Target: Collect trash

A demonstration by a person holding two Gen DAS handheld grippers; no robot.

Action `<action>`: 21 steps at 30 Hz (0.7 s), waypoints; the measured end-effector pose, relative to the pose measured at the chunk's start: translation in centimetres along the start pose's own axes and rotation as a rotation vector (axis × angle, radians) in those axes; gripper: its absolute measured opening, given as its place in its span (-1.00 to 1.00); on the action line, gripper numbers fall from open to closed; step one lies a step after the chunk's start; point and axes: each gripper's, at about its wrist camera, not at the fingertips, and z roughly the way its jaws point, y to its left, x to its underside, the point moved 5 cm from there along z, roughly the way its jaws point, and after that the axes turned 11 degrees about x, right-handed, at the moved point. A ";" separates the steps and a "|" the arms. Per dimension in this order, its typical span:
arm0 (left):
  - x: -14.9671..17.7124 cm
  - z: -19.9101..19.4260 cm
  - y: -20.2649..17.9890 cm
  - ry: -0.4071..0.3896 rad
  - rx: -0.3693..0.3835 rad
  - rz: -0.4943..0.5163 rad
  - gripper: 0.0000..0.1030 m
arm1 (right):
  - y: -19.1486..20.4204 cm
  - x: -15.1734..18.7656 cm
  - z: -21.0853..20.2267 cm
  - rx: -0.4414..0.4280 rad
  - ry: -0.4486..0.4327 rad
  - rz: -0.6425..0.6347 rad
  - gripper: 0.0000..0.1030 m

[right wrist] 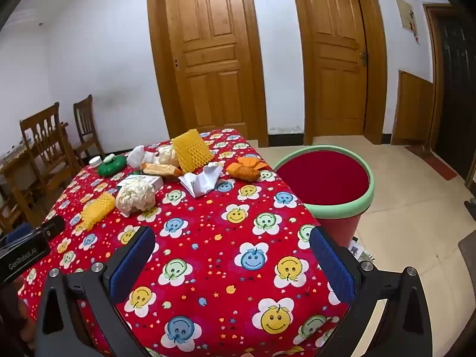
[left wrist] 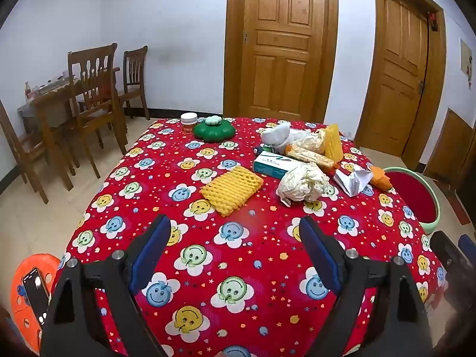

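Trash lies on the far half of a table with a red smiley-flower cloth [left wrist: 226, 255]: a yellow foam fruit net [left wrist: 230, 189], a crumpled cream paper ball [left wrist: 302, 184], a teal and white box [left wrist: 275, 163], crumpled white paper [left wrist: 352, 178], an orange wrapper [left wrist: 379, 178], an upright yellow net [left wrist: 333, 141]. A red bin with a green rim [right wrist: 342, 205] stands on the floor by the table's right side. My left gripper [left wrist: 235, 232] hangs open over the near cloth, nothing between its fingers. My right gripper [right wrist: 232, 247] is open too, over the near right corner.
A green flower-shaped lidded dish [left wrist: 214, 131] and a white jar [left wrist: 189, 122] sit at the table's far edge. Wooden chairs [left wrist: 92, 101] and a second table stand at the left. An orange stool with a phone [left wrist: 32, 285] is near left. Two wooden doors close the back wall.
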 end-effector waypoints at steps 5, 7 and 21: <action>0.0 -0.1 0.0 -0.009 0.003 0.001 0.71 | 0.0 -0.1 -0.2 0.003 -0.009 -0.001 1.00; 0.0 -0.2 0.0 -0.005 0.002 0.003 0.71 | -0.1 -0.1 -0.2 0.004 -0.007 -0.001 1.00; -0.4 -0.6 0.2 -0.002 0.002 -0.004 0.71 | -0.3 0.2 0.1 0.012 0.007 -0.002 1.00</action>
